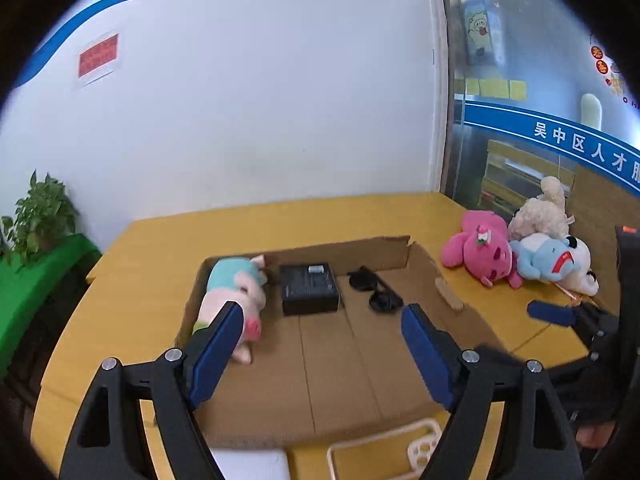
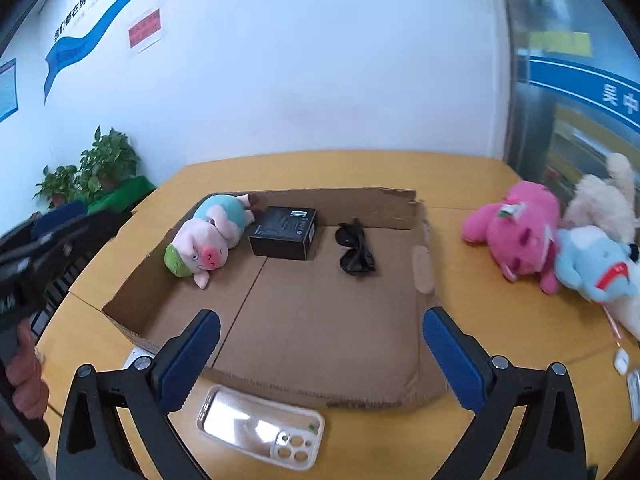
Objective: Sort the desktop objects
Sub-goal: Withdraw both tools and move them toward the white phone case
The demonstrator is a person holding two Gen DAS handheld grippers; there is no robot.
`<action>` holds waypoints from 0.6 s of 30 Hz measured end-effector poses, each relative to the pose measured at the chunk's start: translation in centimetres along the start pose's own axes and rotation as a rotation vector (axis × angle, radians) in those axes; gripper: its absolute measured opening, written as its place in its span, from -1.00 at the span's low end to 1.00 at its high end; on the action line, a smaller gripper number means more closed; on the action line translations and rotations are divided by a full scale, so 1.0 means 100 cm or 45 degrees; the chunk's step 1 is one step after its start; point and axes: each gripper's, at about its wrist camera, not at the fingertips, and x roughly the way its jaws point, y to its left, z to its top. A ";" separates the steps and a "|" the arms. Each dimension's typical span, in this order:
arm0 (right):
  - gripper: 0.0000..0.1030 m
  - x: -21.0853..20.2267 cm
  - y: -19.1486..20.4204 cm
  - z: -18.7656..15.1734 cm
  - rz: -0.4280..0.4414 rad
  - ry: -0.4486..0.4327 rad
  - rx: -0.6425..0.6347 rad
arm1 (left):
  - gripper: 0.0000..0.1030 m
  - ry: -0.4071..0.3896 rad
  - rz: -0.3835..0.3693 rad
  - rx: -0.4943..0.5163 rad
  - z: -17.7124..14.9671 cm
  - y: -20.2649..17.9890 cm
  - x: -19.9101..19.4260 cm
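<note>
Both tools spread, nothing held: left gripper (image 1: pixel 322 350), right gripper (image 2: pixel 320 354). Phone case (image 2: pixel 260 426) flat on table (image 2: pixel 500 320), just before cardboard tray (image 2: pixel 320 390) front edge, perhaps touching; long axis left-right, camera holes rightward; tray floor ahead open

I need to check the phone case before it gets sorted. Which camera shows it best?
The right wrist view: the whole phone case lies on the table, in front of the cardboard tray. The left wrist view catches only its camera-cutout end, partly behind a finger.
</note>
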 end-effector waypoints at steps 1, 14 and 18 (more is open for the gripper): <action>0.99 -0.005 0.002 -0.005 -0.003 0.007 0.011 | 0.58 0.012 0.007 -0.020 -0.007 0.001 -0.007; 0.99 -0.057 0.036 -0.041 -0.034 -0.037 -0.071 | 0.58 0.024 0.060 -0.197 -0.061 0.024 -0.058; 0.99 -0.056 0.038 -0.044 -0.032 -0.031 -0.077 | 0.58 0.037 0.007 -0.179 -0.064 0.023 -0.056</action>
